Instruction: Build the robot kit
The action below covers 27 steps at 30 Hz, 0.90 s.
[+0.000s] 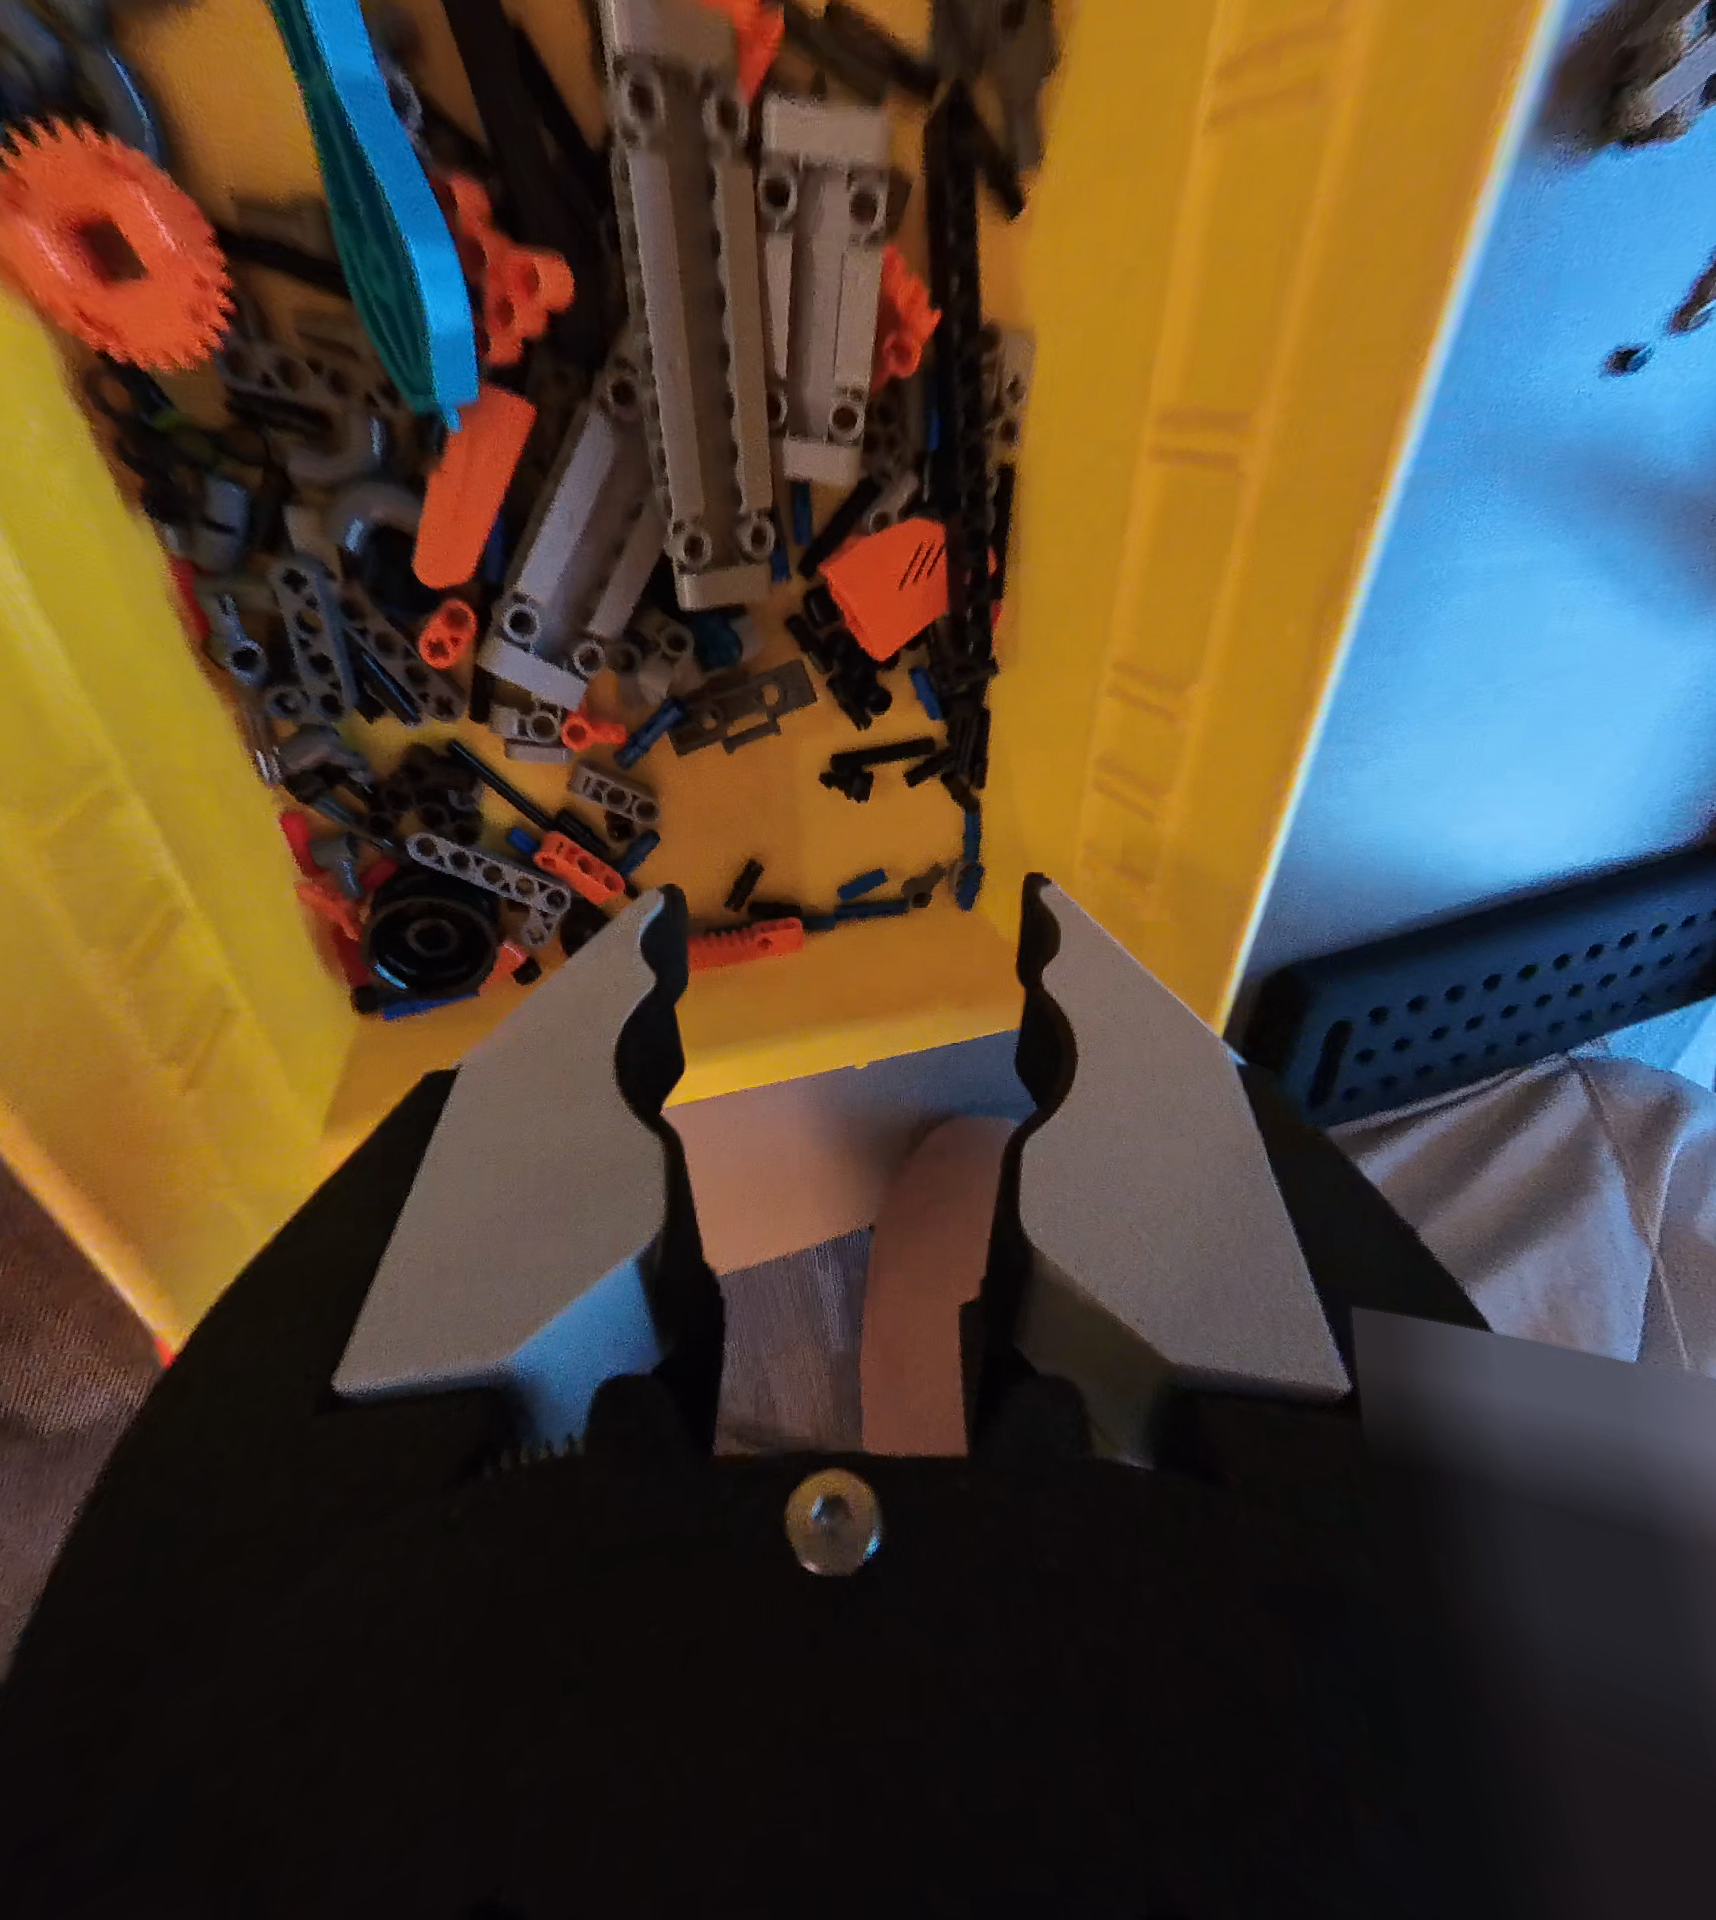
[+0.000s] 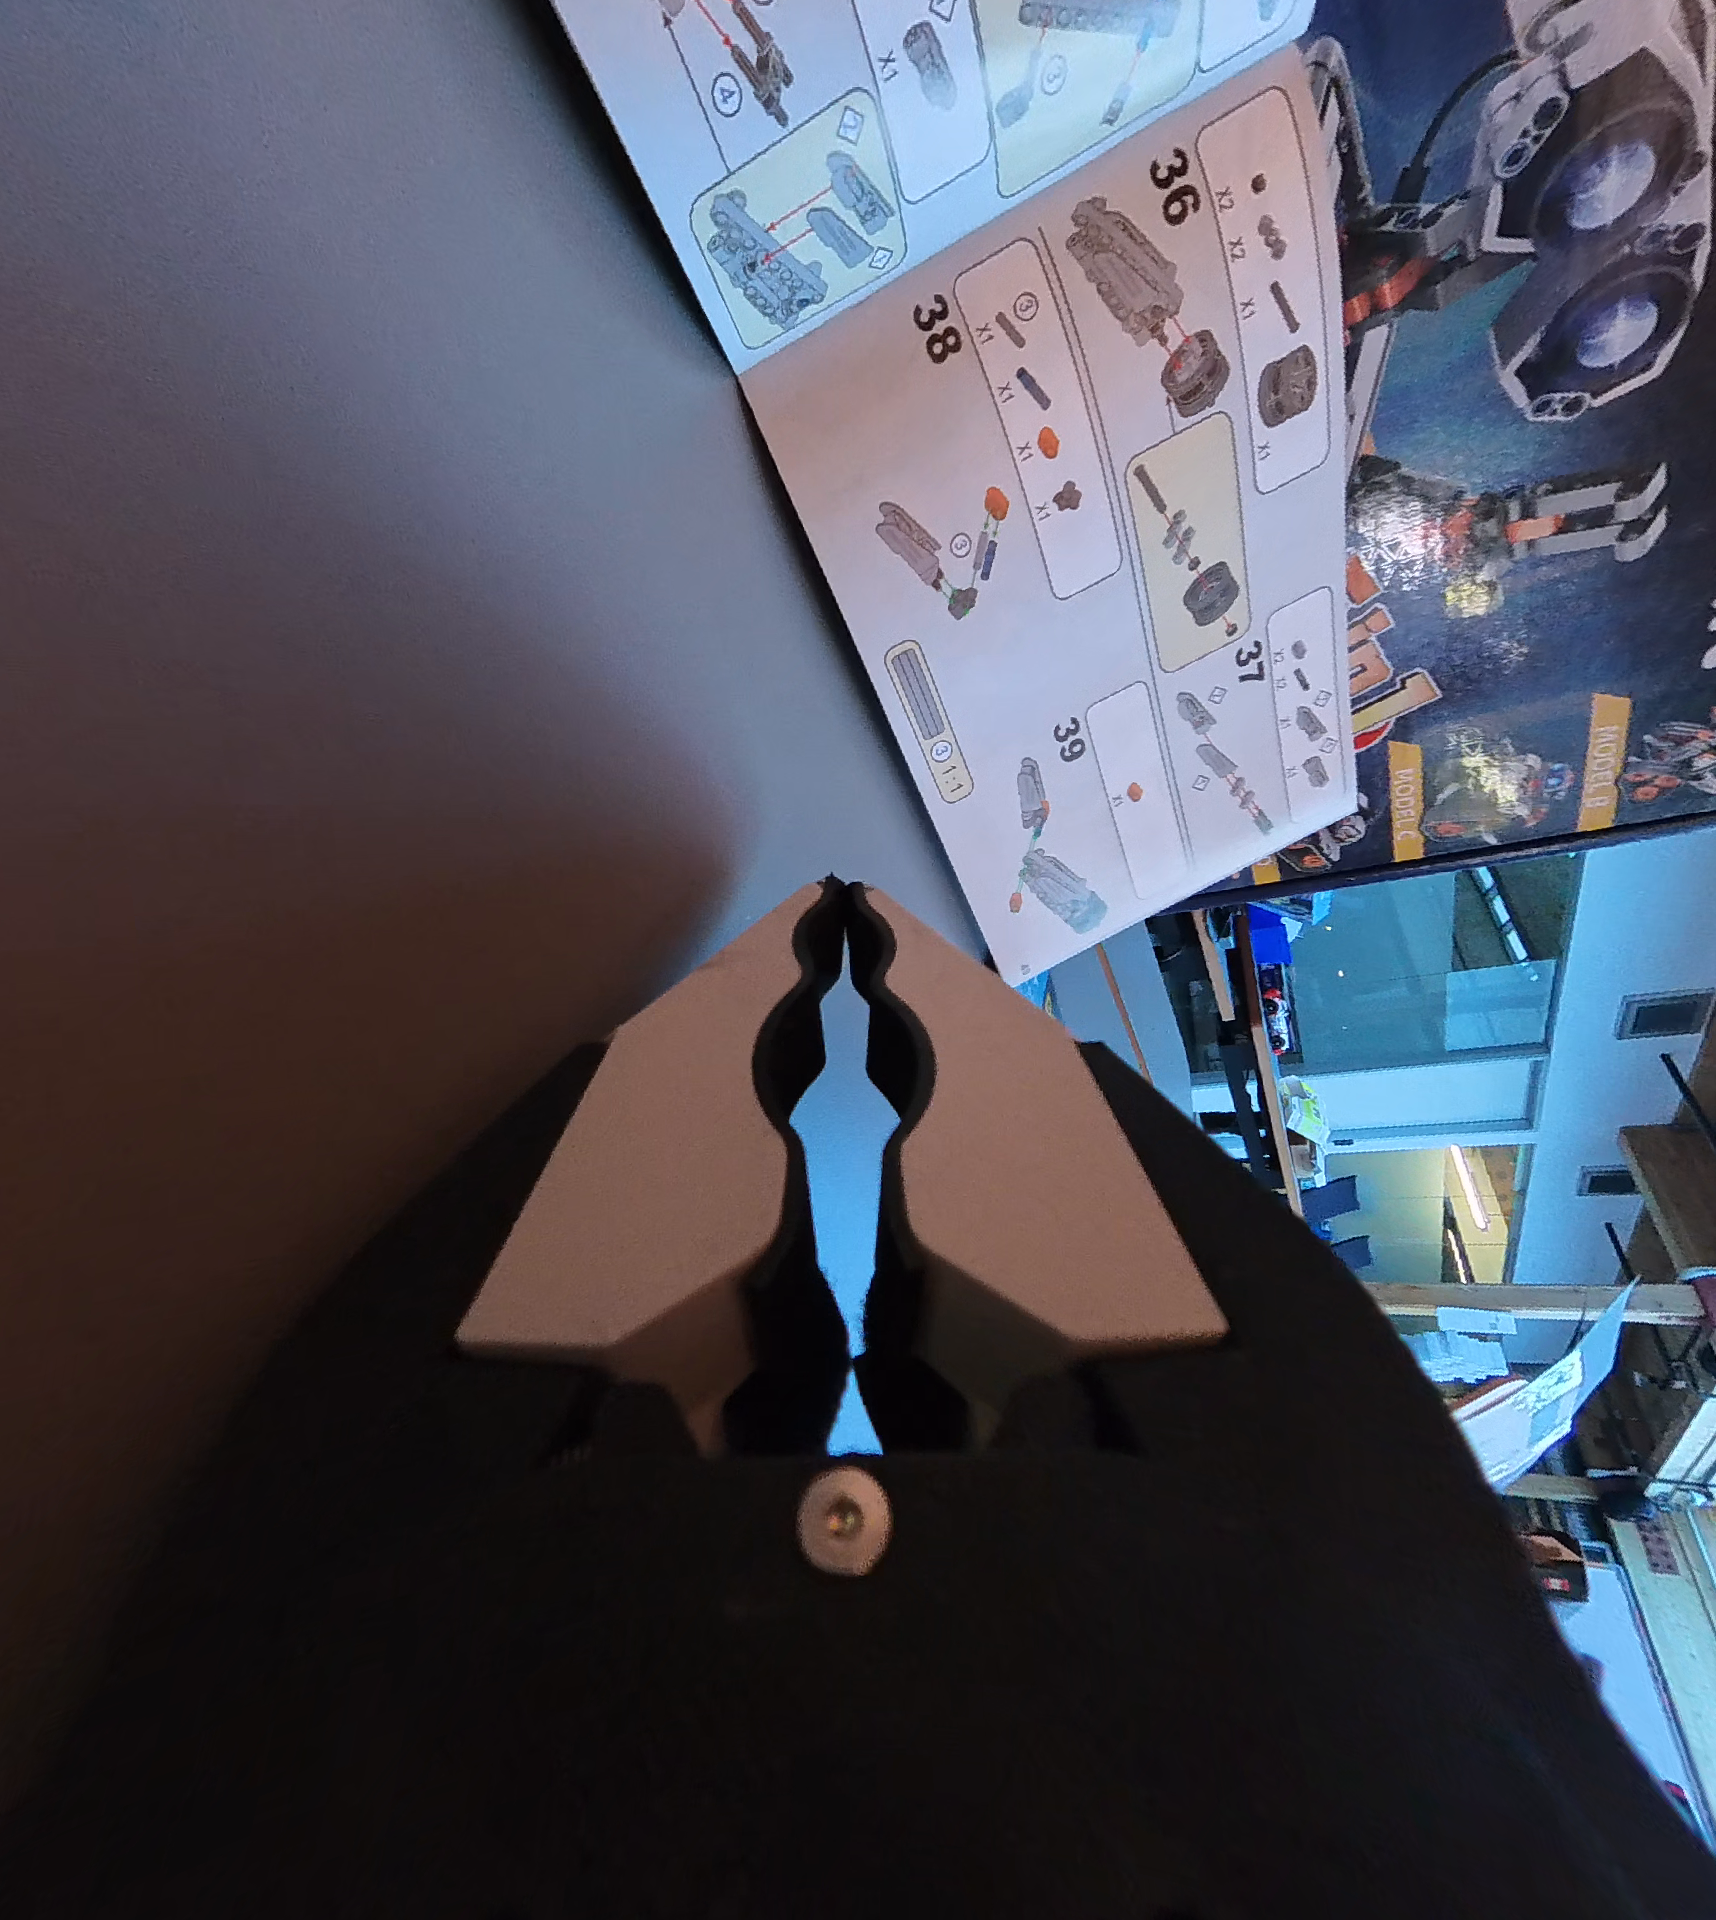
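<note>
Grey tabletop (image 2: 314,364) carrying open paper instruction booklet (image 2: 1041,468) | I'm hovering left gripper (image 1: 849,914), fingers spread, empty, over yellow plastic bin (image 1: 1124,520) corralling loose building-kit parts (image 1: 563,582) | right gripper (image 2: 841,885) fingers pressed together, empty.

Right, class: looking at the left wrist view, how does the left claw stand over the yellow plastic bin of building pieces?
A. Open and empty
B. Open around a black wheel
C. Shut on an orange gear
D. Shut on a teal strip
A: the left claw has its jaws wide apart above the yellow plastic bin, with nothing between them.
</note>
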Motion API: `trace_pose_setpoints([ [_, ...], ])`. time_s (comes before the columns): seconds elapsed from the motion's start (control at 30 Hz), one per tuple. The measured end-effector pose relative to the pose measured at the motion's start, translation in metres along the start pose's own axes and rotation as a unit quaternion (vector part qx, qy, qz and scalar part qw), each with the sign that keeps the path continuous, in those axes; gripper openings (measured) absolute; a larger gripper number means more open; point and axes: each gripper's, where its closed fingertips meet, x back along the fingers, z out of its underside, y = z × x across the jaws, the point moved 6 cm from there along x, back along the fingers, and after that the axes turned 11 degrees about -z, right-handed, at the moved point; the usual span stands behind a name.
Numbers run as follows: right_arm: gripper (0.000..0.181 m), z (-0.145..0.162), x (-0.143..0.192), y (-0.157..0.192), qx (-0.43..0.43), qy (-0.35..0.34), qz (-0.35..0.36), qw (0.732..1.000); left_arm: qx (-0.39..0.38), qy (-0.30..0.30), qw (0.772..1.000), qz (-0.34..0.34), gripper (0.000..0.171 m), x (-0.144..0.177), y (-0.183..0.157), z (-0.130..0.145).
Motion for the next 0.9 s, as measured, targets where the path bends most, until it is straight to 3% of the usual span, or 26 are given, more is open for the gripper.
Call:
trace_pose_setpoints([
  [0.1,0.000,0.000,0.000,0.000,0.008,0.002,0.006,1.000,-0.003,-0.049,0.999,0.001,0.062,0.014,0.003,-0.004],
  [0.27,0.000,-0.001,-0.001,0.001,0.015,0.004,0.014,1.000,-0.029,-0.058,0.998,0.007,0.064,0.021,0.008,-0.003],
  [0.37,0.000,-0.001,-0.001,0.001,0.015,0.004,0.015,1.000,-0.048,-0.098,0.994,0.015,0.063,0.035,0.007,-0.005],
  [0.47,0.000,-0.001,-0.001,0.000,0.015,0.004,0.016,1.000,-0.072,-0.170,0.983,0.013,0.063,0.058,0.007,-0.011],
  [0.7,0.000,-0.001,-0.002,0.000,0.013,0.006,0.017,1.000,-0.073,-0.353,0.932,0.026,0.063,0.120,0.017,-0.024],
  [0.8,0.000,0.000,-0.002,0.000,0.012,0.008,0.019,1.000,-0.082,-0.363,0.928,0.027,0.063,0.125,0.021,-0.021],
  [0.9,0.000,0.000,-0.002,0.000,0.011,0.010,0.020,1.000,-0.101,-0.290,0.951,0.026,0.063,0.103,0.022,-0.010],
])
